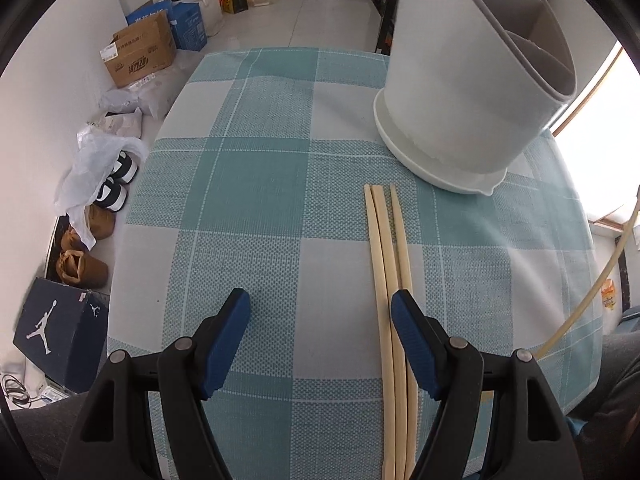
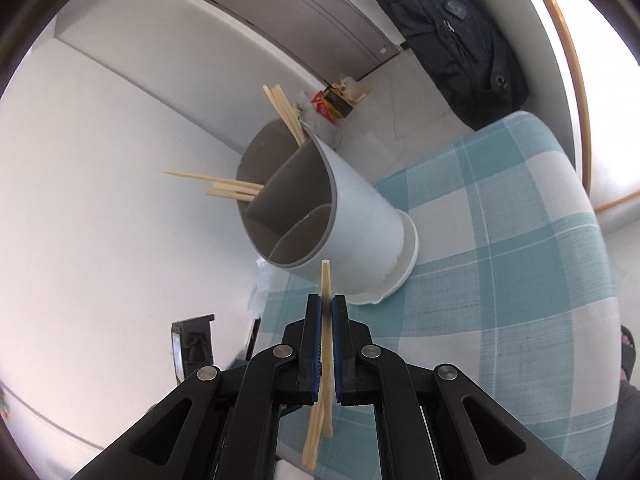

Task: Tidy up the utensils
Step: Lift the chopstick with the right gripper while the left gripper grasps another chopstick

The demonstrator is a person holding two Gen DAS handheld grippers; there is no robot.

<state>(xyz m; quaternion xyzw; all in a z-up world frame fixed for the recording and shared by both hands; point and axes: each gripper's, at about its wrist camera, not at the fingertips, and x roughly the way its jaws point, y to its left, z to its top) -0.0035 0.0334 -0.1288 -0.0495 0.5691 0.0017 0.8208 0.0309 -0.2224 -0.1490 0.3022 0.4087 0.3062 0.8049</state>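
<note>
Meanwhile the left gripper (image 1: 320, 316) hangs with jaws apart over three chopsticks (image 1: 386, 248) on the counter (image 1: 256, 184); the right gripper (image 2: 326, 312) is clamped on a chopstick pair (image 2: 325, 280) near the holder (image 2: 360, 216).

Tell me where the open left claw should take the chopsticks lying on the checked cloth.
Grip the chopsticks across their bundled middle, coming straight down from above. They lie flat and side by side on the cloth, so only their long sides are free. The left claw hangs open, one finger over them.

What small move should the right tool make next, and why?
Probably carry its chopsticks up over the utensil holder rim. The right tool is shut on them, tips still just below the rim, and other chopsticks already stand inside.
</note>
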